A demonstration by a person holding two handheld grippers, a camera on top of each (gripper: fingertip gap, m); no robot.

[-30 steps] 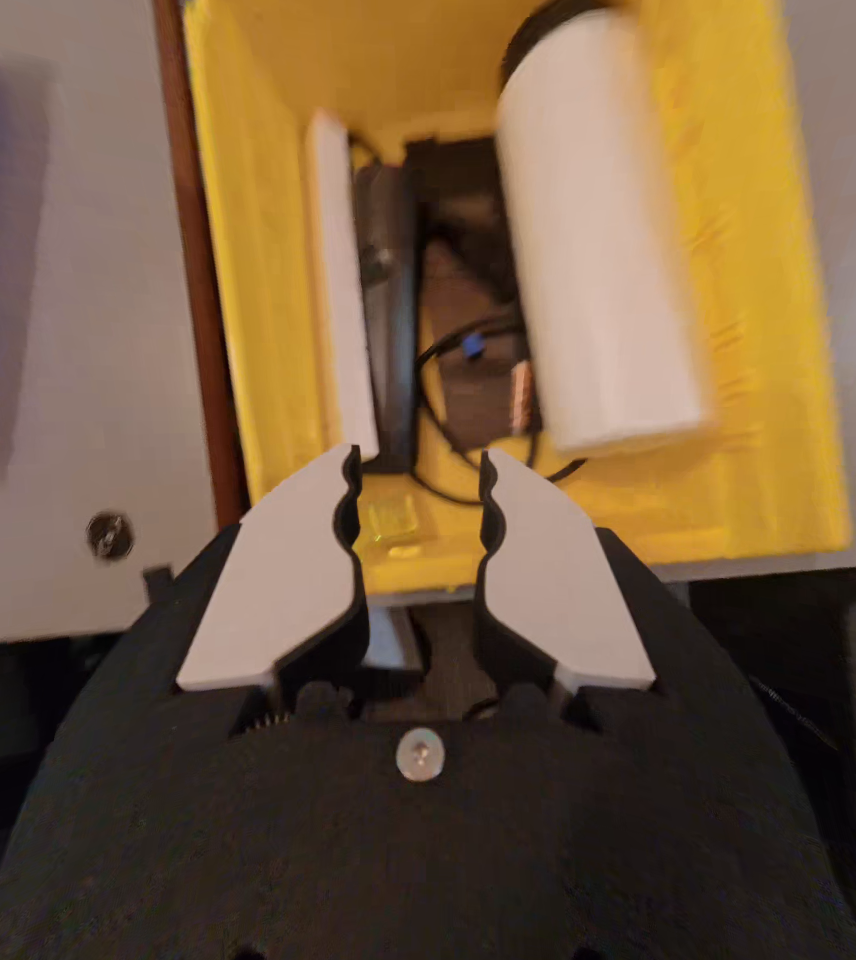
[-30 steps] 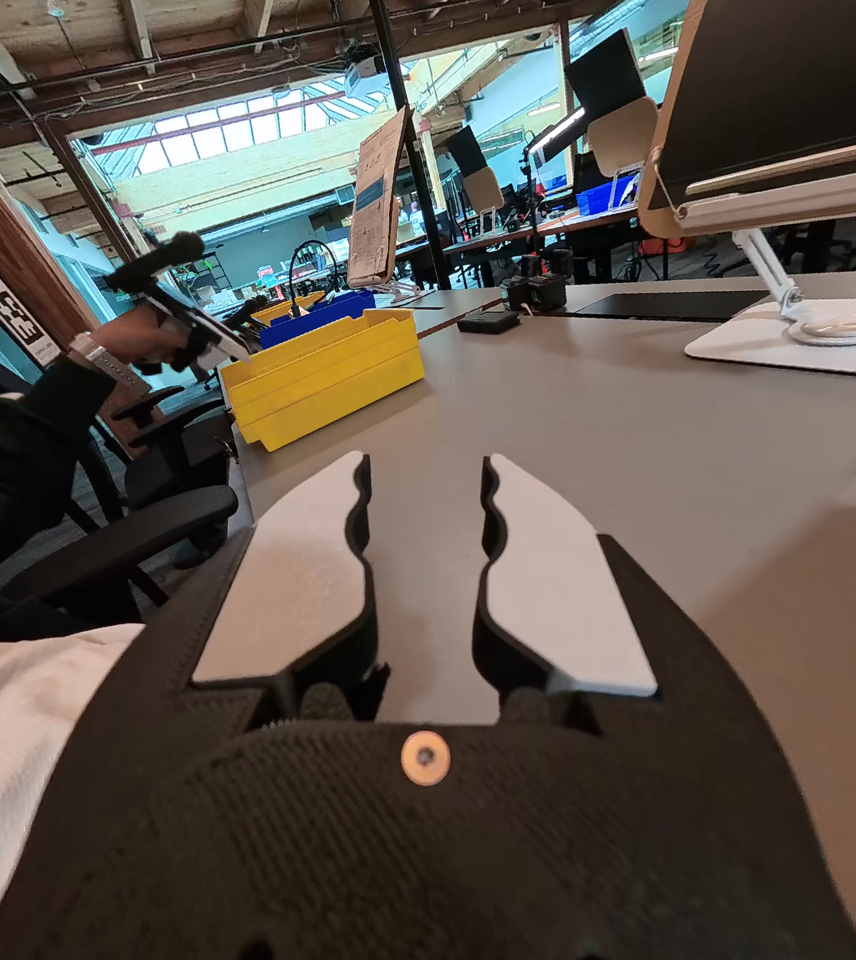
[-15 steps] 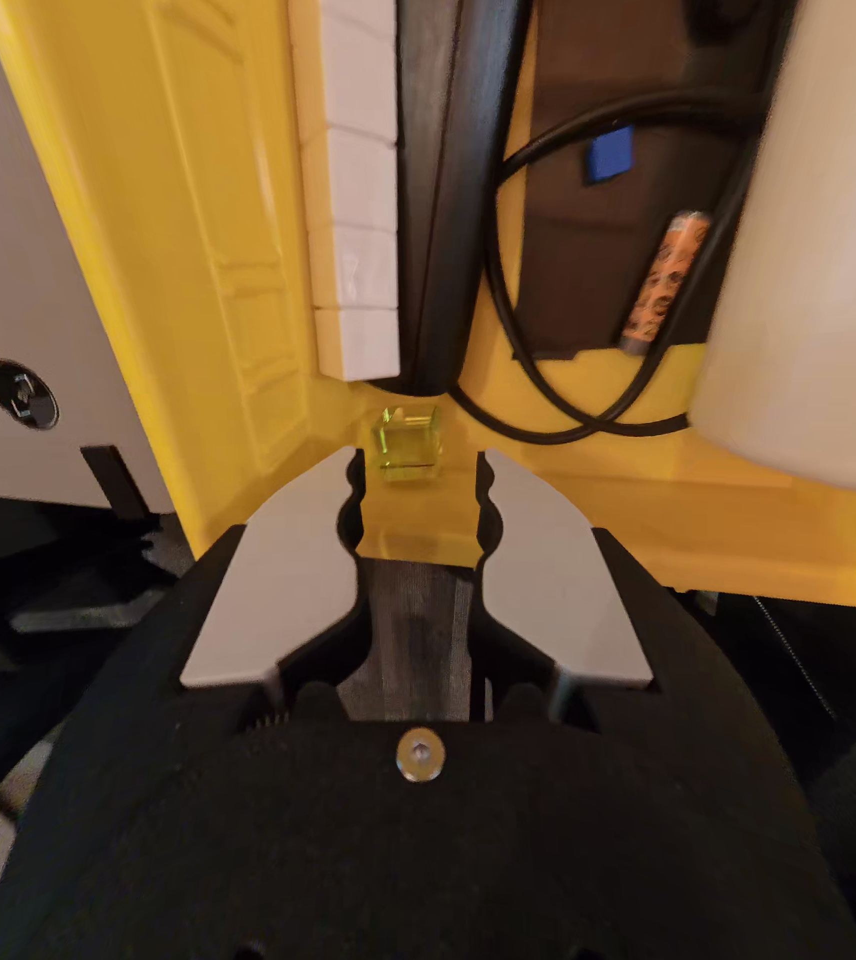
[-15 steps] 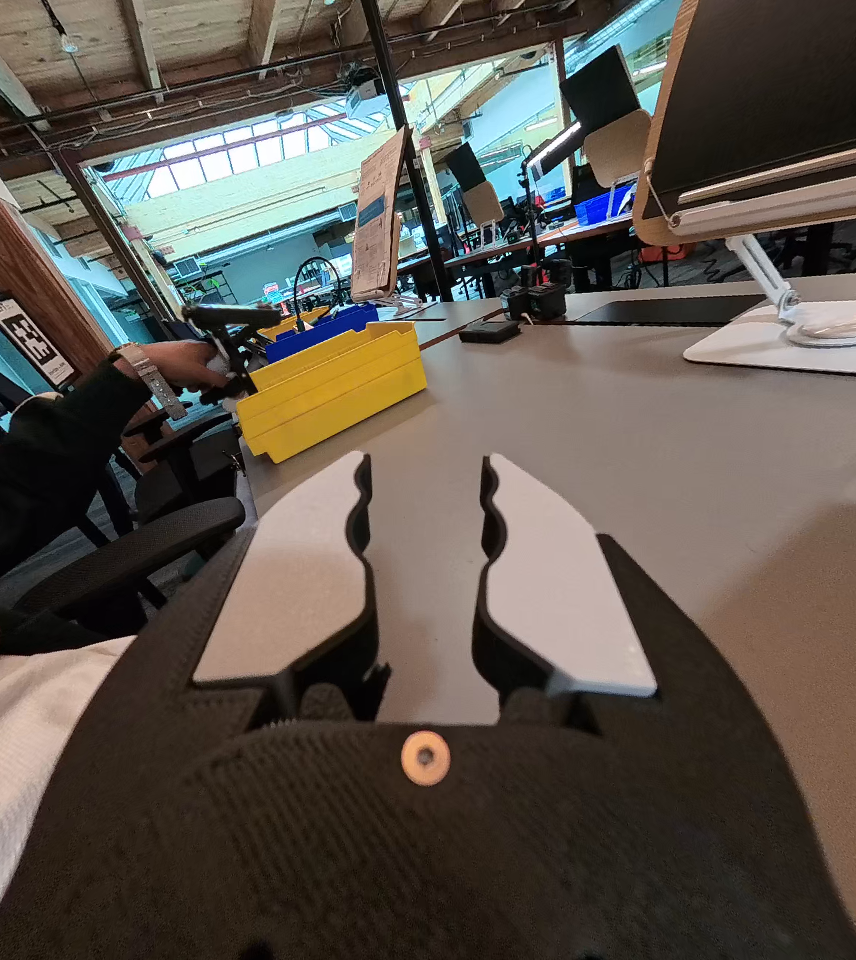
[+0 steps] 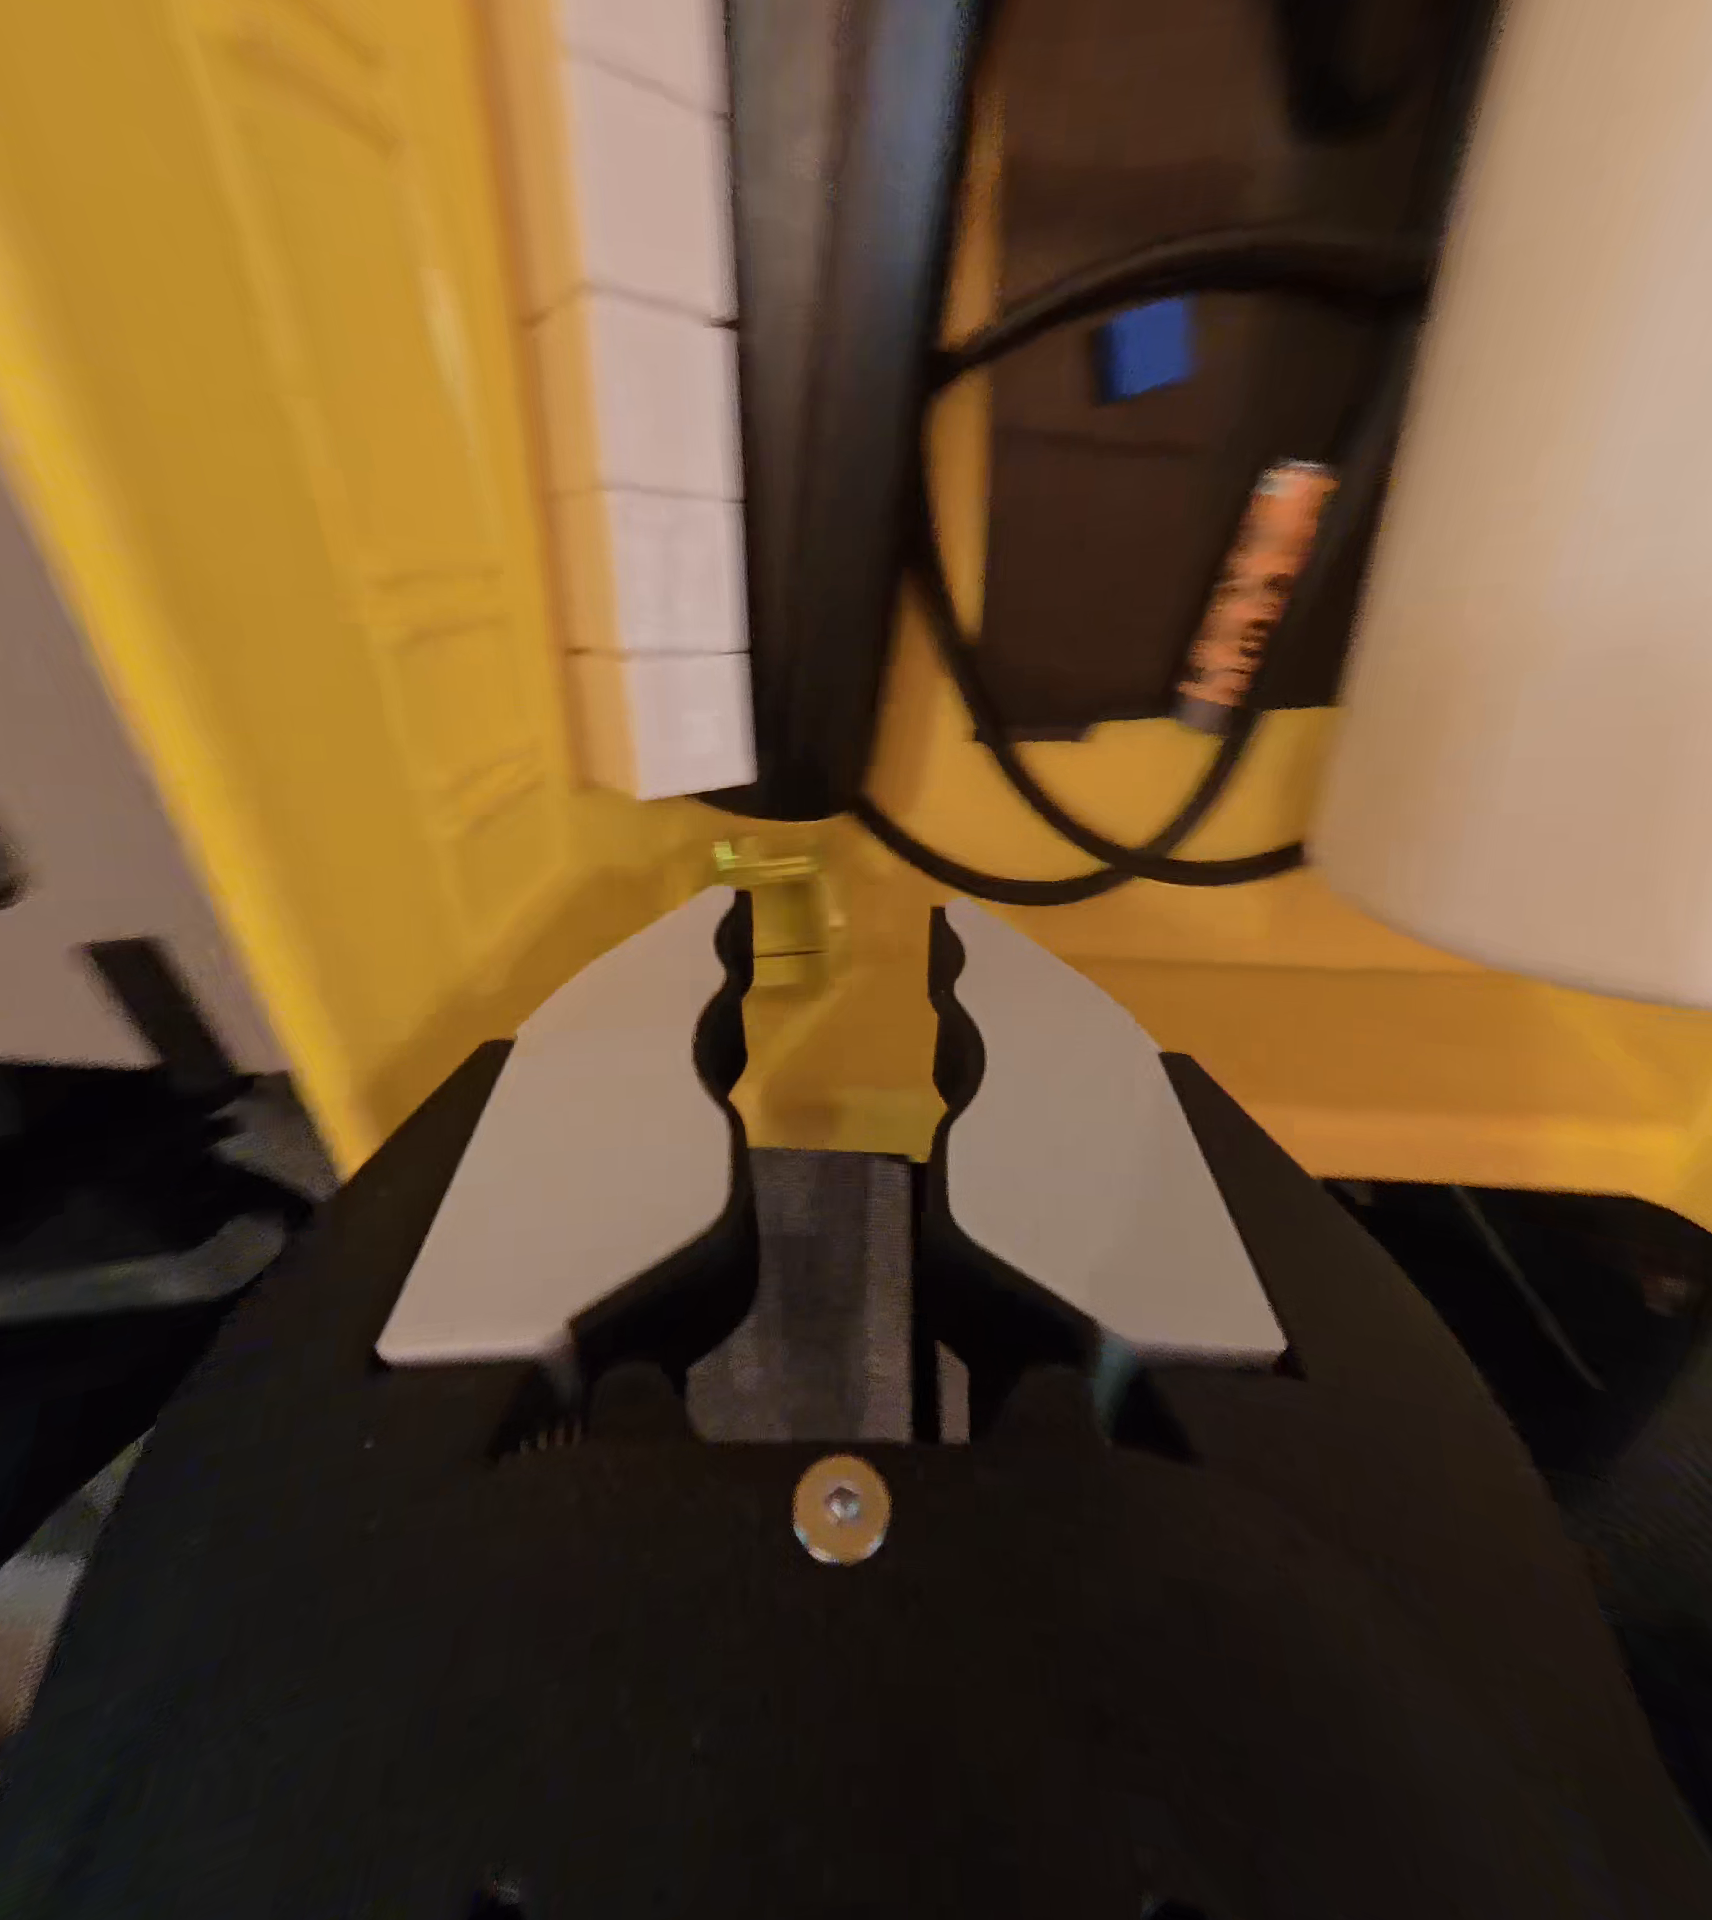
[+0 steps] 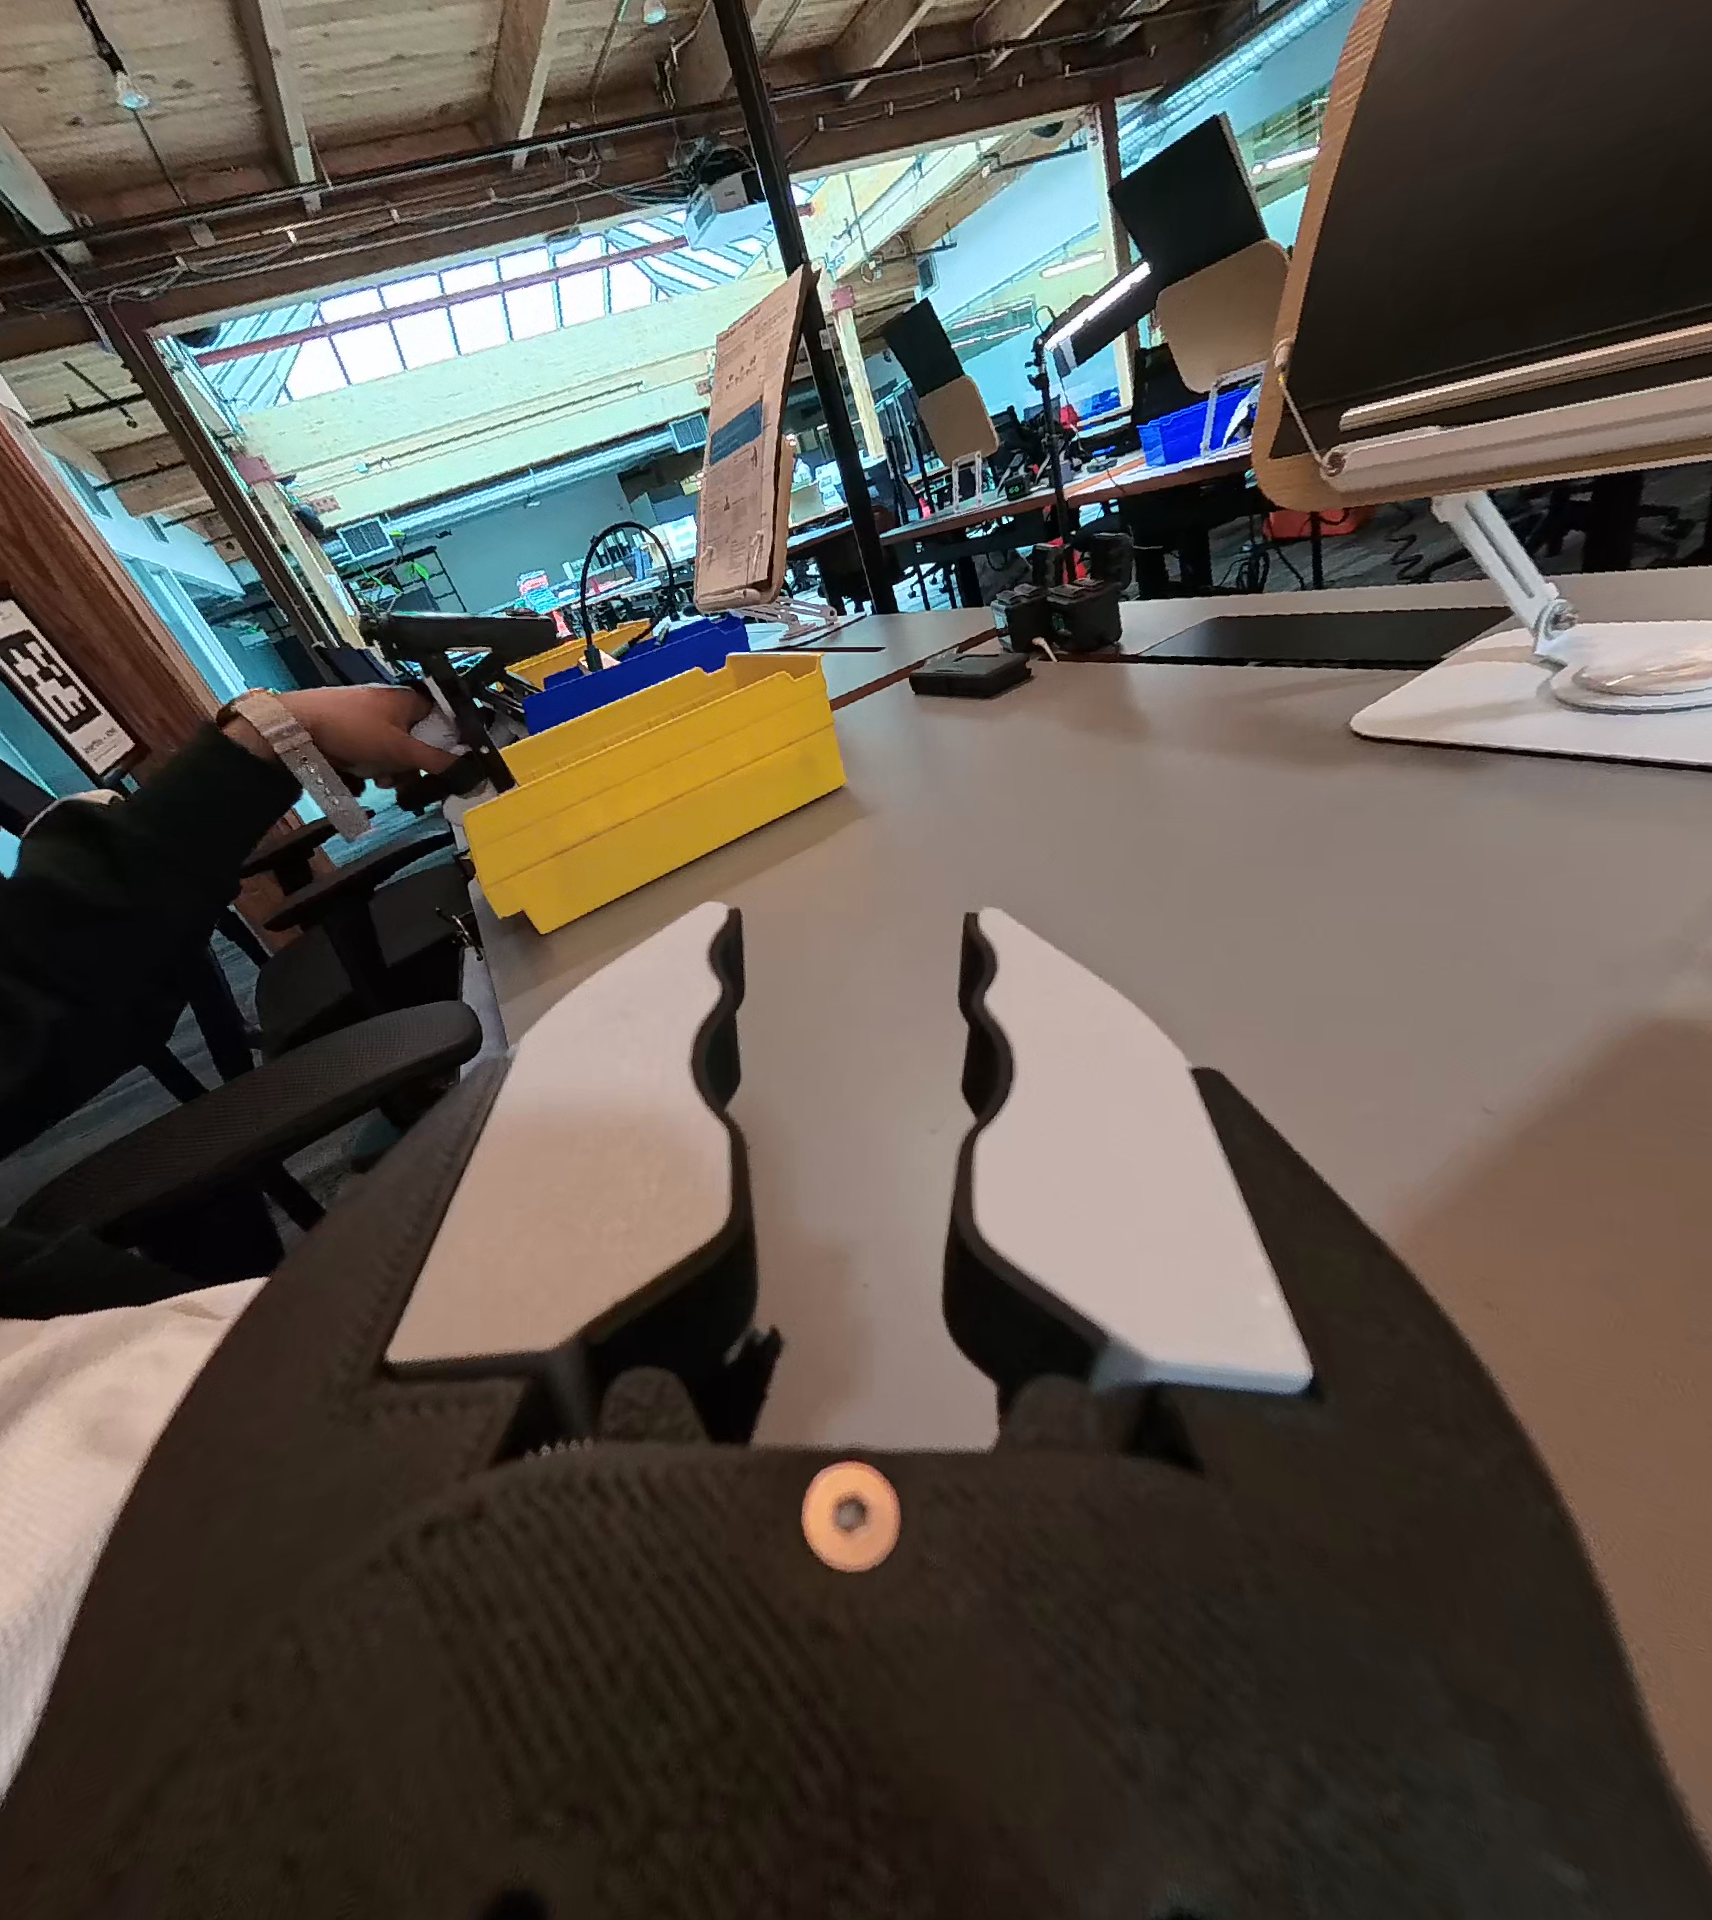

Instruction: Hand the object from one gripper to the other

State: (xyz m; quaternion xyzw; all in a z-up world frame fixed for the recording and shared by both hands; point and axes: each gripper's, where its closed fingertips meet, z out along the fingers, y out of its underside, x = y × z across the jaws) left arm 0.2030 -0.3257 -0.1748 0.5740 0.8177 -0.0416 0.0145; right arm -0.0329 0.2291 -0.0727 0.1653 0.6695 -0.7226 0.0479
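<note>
The yellow-green cube (image 5: 787, 928) now sits between our left gripper's (image 5: 836, 925) parted fingers; right gripper (image 6: 847, 940) idles open, so pickup looks imminent

Heads up, your left wrist view is pretty smeared. The little yellow-green cube (image 5: 784, 925) sits half behind the left gripper (image 5: 836, 920)'s fingertip, so you can't tell if it's touching. The white roll (image 5: 1579, 520) runs off the right edge. In your right wrist view the yellow bin (image 6: 665, 769)'s wall hides whatever's inside.
</note>
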